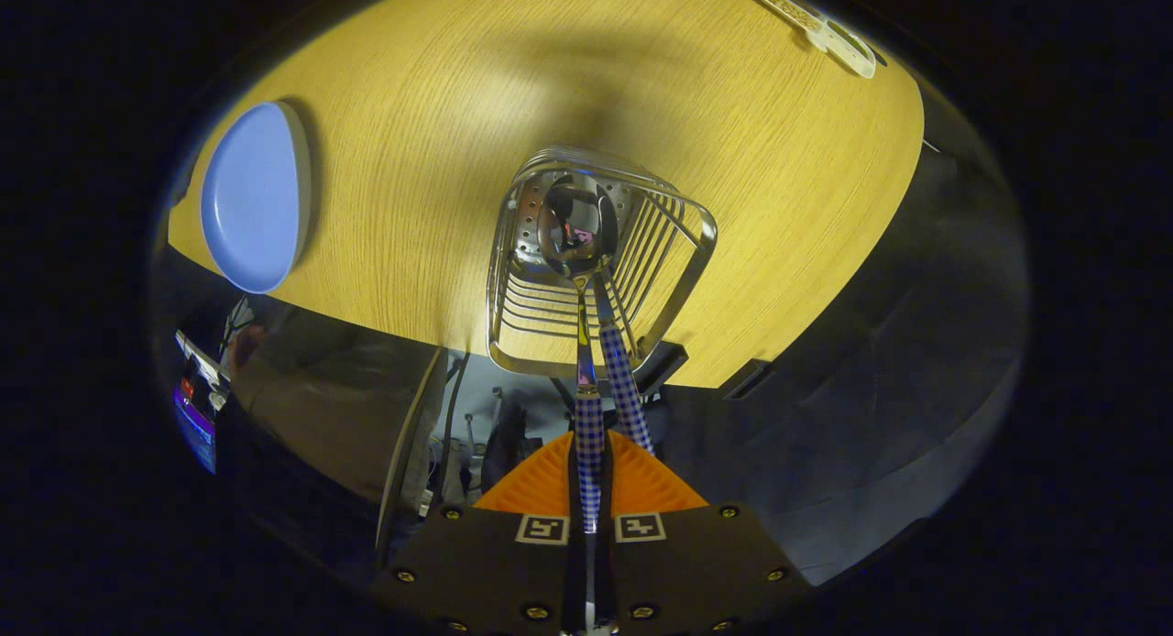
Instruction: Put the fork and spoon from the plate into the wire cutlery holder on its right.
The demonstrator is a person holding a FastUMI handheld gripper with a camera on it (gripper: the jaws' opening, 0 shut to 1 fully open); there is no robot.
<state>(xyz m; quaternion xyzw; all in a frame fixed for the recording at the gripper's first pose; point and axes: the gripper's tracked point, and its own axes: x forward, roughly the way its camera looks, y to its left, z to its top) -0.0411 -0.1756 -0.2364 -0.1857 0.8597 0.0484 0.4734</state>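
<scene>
My claw (588, 489) is clamped on the spoon (586, 343) handle, its bowl already down inside the wire cutlery holder (513, 279) beside the fork (623, 379), the blue plate (252, 196) bare, so only letting go remains

The gripper (589, 476) points steeply down, its jaws pressed almost together on a checked spoon handle (588, 453) (barely a sliver of gap between them), both fingers bearing on it.
</scene>
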